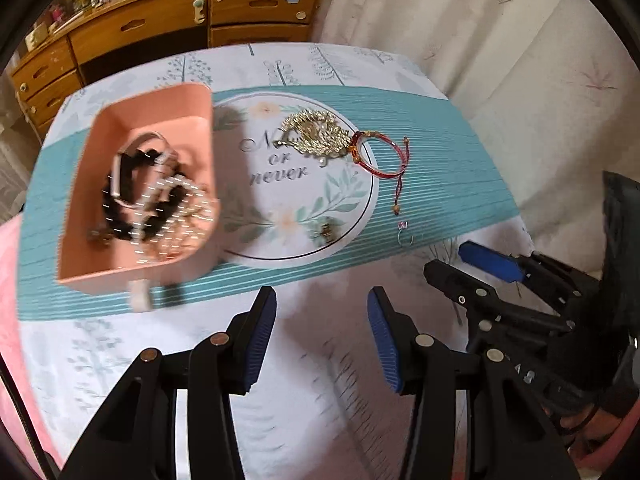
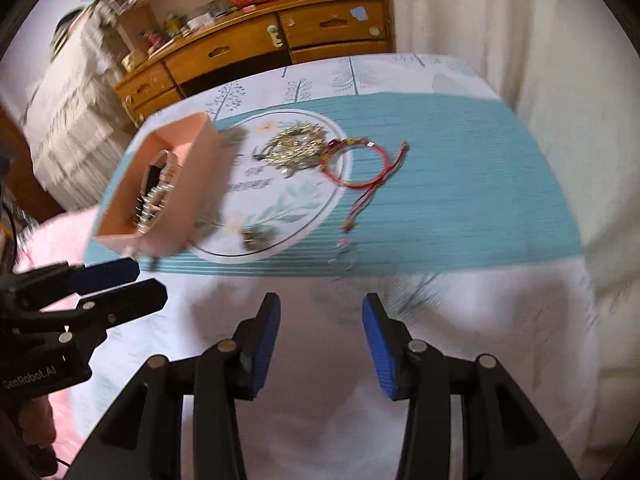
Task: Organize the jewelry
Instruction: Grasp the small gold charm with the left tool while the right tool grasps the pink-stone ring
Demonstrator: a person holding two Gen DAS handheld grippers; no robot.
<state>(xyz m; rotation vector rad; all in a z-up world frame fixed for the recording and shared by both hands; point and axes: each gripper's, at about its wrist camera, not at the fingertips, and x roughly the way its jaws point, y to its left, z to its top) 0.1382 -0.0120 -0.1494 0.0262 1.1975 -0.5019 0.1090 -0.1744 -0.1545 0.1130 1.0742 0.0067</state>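
while the left gripper is hovering with its tongs apart and holding nothing, its own camera is looking straight down into the pink box at ten o'clock, showing a blurred tangle of black beads and pale strands lying inside. the right wrist view is catching that same box from the side, at nine o'clock, so only a sliver of its contents is showing. the right gripper is likewise standing apart and empty, low over the white cloth. on the teal mat, the gold brooch is lying at twelve o'clock, touching the red cord bracelet at one o'clock. a small silver ring is sitting at the mat's near edge in the left view; in the right view it is smearing into blur. a dark little piece on the round print is staying too blurred to name. a wooden dresser is standing behind.
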